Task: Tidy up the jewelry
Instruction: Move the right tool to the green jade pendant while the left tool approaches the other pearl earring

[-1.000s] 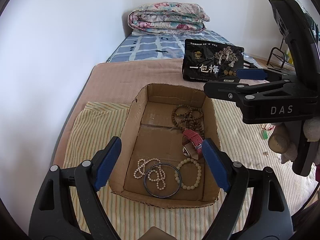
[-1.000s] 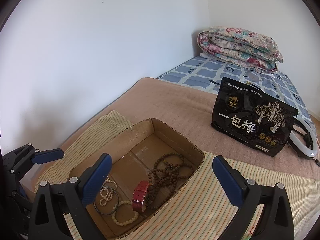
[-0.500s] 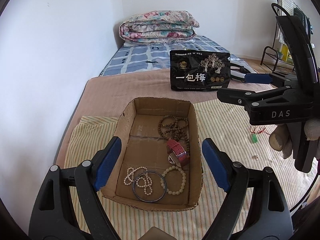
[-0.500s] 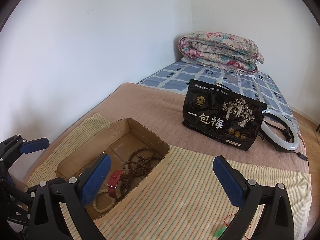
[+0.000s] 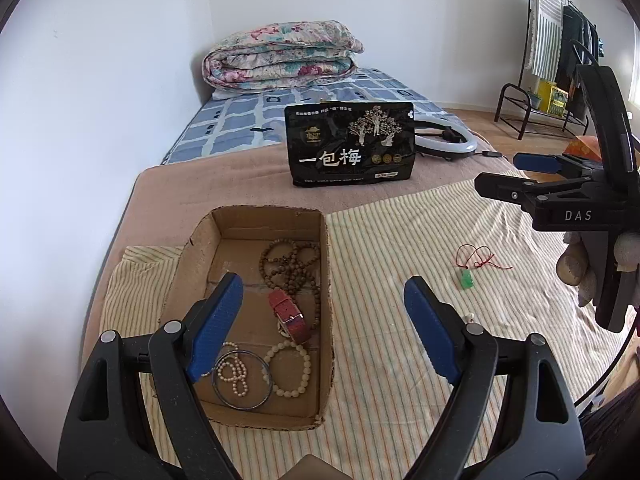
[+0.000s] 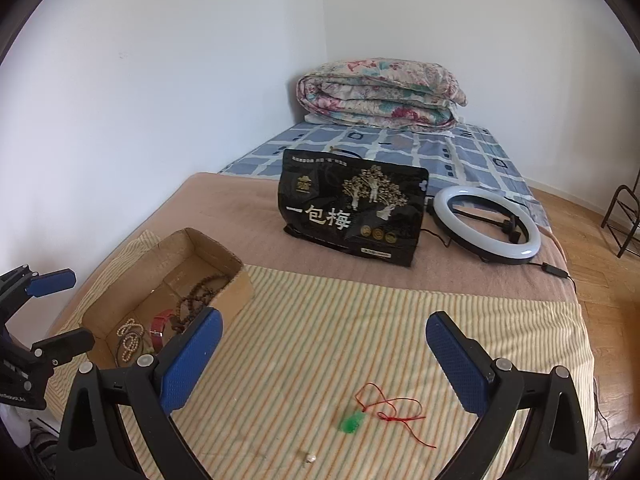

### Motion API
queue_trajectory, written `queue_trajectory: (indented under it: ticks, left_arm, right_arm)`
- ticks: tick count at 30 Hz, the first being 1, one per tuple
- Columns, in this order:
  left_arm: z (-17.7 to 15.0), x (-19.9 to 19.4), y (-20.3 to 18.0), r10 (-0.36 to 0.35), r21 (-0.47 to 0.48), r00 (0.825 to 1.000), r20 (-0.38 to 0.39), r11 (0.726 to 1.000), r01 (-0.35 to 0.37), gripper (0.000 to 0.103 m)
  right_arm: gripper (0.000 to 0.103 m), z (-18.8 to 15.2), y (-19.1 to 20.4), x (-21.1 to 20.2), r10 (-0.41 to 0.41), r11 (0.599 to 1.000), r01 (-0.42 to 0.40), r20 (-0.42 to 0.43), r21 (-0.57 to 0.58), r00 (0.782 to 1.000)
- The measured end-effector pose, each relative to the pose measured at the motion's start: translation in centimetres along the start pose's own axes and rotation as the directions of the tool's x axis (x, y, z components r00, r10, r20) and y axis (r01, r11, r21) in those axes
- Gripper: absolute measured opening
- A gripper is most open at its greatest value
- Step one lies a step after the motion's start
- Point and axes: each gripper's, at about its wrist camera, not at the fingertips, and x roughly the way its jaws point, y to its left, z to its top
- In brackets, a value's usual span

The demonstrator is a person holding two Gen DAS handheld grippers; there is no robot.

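While both grippers hang above the bed with their blue pads spread wide and nothing between them, the cardboard box [image 5: 256, 240] serves as the anchor of the scene, sitting on a striped cloth [image 5: 400, 248] laid over a tan blanket [image 5: 224, 188]. Inside the box, toward its far end, lies a coil of brown wooden beads [image 5: 292, 264]; nearer its middle is a red watch strap [image 5: 290, 316]; at its near end a cream bead bracelet [image 5: 290, 368] lies beside a dark bangle [image 5: 242, 380] with a small pearl strand [image 5: 232, 374] inside its ring. Outside the box, well to its right on the cloth, rests a green pendant [image 6: 352, 422] on a red cord [image 6: 392, 408], and nearer the camera than that, a tiny pale item [image 6: 310, 458] too small to identify. The left gripper [image 5: 324, 324] hovers over the box's near right corner, one pad above the box and the other above the cloth. The right gripper [image 6: 320, 360] is poised right of the box, with the pendant lying below and between its pads, untouched. Beyond the box stands a black printed bag [image 5: 352, 144], with a white ring light [image 6: 486, 220] to the bag's right and a folded floral quilt [image 5: 280, 54] farther back
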Motion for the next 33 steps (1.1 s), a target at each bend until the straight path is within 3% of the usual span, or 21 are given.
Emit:
queue_trajectory:
  ticks: [10,17,21,25,29,33]
  left_arm:
    - [0.3,1.8,-4.7,-0.08,0.031,0.996,-0.03,0.996,0.081,0.085]
    - [-0.5,3.3,-7.5,-0.135,0.053,0.988,-0.07,0.989,0.139,0.085]
    - [-1.2,4.0,-8.8,-0.163,0.071,0.982,-0.093,0.983,0.169,0.083]
    - [-1.9,4.8,-9.9,-0.191,0.091,0.974,-0.126,0.975,0.203,0.072]
    - [-2.9,6.0,-10.9,-0.212,0.099,0.962,-0.173,0.968,0.231,0.059]
    - [-3.7,7.2,-11.6,-0.224,0.108,0.951,-0.212,0.962,0.25,0.055]
  right_arm:
    - [0.103,-3.3,-7.3,-0.6,-0.063,0.992,0.069,-0.057,0.107,0.996]
    - [0.102,-5.9,-8.9,1.5,-0.001,0.987,0.026,-0.154,0.159,0.988]
    - [0.092,-7.1,-9.0,3.7,0.046,0.984,-0.005,-0.228,0.178,0.973]
    - [0.083,-8.3,-9.0,5.8,0.107,0.972,-0.041,-0.28,0.233,0.954]
    - [0.065,-9.1,-8.7,7.6,0.171,0.956,-0.077,-0.323,0.284,0.931]
    - [0.051,-9.4,-7.3,9.0,0.175,0.962,-0.083,-0.354,0.261,0.919]
